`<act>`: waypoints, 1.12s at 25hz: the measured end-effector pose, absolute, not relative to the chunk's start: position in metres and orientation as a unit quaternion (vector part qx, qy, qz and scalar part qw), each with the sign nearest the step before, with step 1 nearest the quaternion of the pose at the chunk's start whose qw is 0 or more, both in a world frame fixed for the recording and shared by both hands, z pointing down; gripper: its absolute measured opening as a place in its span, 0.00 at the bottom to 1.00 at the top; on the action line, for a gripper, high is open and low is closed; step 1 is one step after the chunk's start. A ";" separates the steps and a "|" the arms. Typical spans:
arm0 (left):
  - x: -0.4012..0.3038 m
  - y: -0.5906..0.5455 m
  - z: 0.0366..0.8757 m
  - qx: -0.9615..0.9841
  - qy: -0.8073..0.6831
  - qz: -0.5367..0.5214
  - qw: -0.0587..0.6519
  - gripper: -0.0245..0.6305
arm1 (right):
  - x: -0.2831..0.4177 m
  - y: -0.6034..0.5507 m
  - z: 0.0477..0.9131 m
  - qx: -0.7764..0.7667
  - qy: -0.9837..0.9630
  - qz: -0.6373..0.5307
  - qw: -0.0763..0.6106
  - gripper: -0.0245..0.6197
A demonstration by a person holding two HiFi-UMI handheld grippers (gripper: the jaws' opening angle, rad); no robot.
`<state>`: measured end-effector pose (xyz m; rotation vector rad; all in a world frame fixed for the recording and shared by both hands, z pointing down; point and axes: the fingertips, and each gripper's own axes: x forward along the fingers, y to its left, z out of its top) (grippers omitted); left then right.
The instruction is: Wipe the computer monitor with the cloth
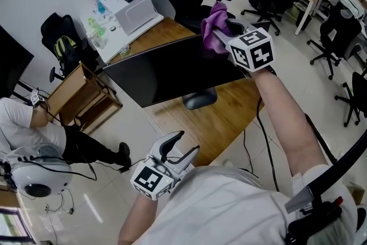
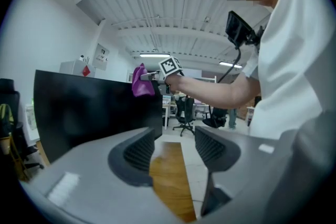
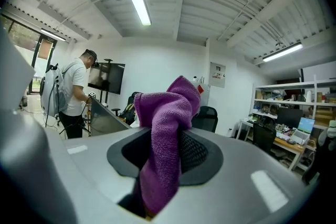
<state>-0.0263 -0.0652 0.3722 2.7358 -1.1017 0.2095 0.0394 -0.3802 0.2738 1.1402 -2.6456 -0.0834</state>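
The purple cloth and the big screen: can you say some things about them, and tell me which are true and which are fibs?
1. The right gripper is pinching the cloth. True.
2. The left gripper holds a cloth too. False: its jaws are apart with nothing between them.
3. The monitor shows a bright picture. False: its screen is dark.
4. The monitor stands on a wooden desk. True.

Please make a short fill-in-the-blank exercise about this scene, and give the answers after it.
1. The right hand-held gripper holds a ____ cloth.
2. The jaws of the left hand-held gripper are ____, with nothing between them.
3. The monitor stands on a ____ desk.
Answers: purple; open; wooden.
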 end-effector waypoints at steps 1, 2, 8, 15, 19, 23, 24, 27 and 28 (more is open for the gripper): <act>-0.023 -0.066 0.372 0.921 -0.371 0.072 0.093 0.44 | 0.044 -0.382 0.273 0.394 -0.910 -0.029 0.129 0.24; -0.020 -0.067 0.372 0.921 -0.370 0.073 0.093 0.44 | 0.048 -0.383 0.273 0.396 -0.909 -0.029 0.130 0.24; -0.002 -0.070 0.374 0.923 -0.366 0.074 0.091 0.43 | 0.083 -0.391 0.271 0.412 -0.902 -0.030 0.128 0.24; 0.019 -0.077 0.374 0.926 -0.359 0.074 0.088 0.44 | 0.128 -0.404 0.266 0.435 -0.891 -0.031 0.126 0.24; 0.027 -0.078 0.379 0.930 -0.351 0.072 0.081 0.44 | 0.150 -0.409 0.268 0.446 -0.886 -0.027 0.124 0.24; 0.034 -0.081 0.376 0.928 -0.354 0.079 0.083 0.43 | 0.172 -0.413 0.270 0.458 -0.880 -0.025 0.123 0.24; 0.037 -0.081 0.376 0.928 -0.354 0.079 0.083 0.44 | 0.178 -0.414 0.270 0.460 -0.879 -0.025 0.123 0.24; 0.042 -0.082 0.380 0.929 -0.352 0.079 0.079 0.44 | 0.193 -0.418 0.272 0.467 -0.876 -0.022 0.121 0.24; 0.043 -0.082 0.381 0.929 -0.353 0.081 0.077 0.44 | 0.198 -0.419 0.272 0.470 -0.874 -0.021 0.121 0.24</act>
